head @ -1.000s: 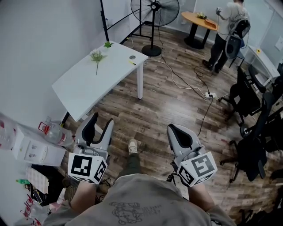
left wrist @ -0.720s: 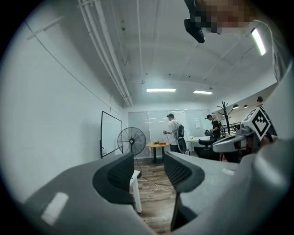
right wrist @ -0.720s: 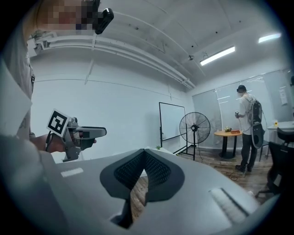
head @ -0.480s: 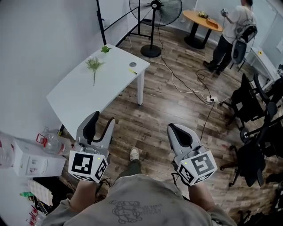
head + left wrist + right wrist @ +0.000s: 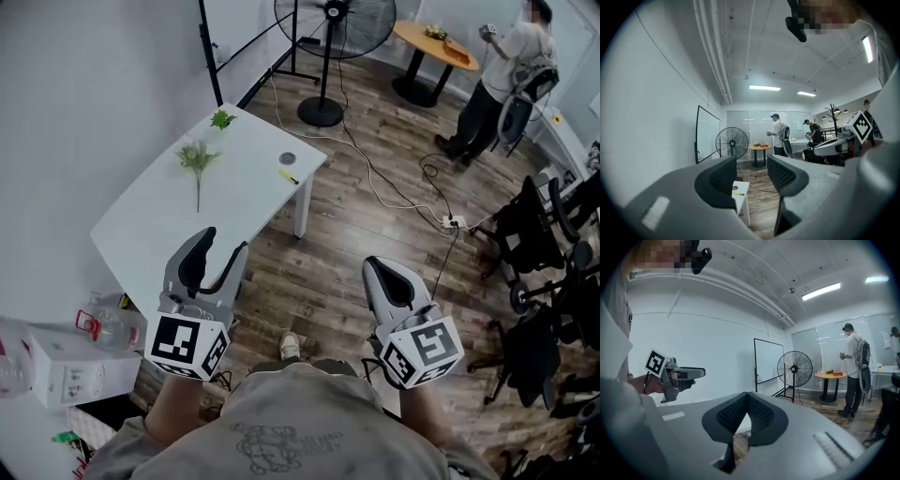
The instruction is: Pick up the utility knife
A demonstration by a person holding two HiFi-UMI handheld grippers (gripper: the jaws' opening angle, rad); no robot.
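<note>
The utility knife [image 5: 288,176] is a small yellow thing lying near the far right edge of the white table [image 5: 169,220]; in the left gripper view the knife [image 5: 738,193] shows far off between the jaws. My left gripper [image 5: 222,244] hangs open in the air over the table's near corner, well short of the knife, with nothing in it; its pads [image 5: 723,176] stand well apart. My right gripper [image 5: 377,266] is shut and empty above the wooden floor, right of the table. In the right gripper view, the right gripper [image 5: 748,398] has its jaws pressed together.
Two small green plant sprigs [image 5: 197,157] and a grey disc [image 5: 287,158] lie on the table. A standing fan [image 5: 333,19], a round wooden table [image 5: 436,42] and a person [image 5: 502,70] are beyond. Cables and a power strip [image 5: 453,222] cross the floor; office chairs [image 5: 553,234] stand right, boxes and a bottle [image 5: 98,323] left.
The view has advanced toward the white table, which now sits closer to my left gripper. Both grippers keep their states: left open, right shut. The far person has shifted right.
</note>
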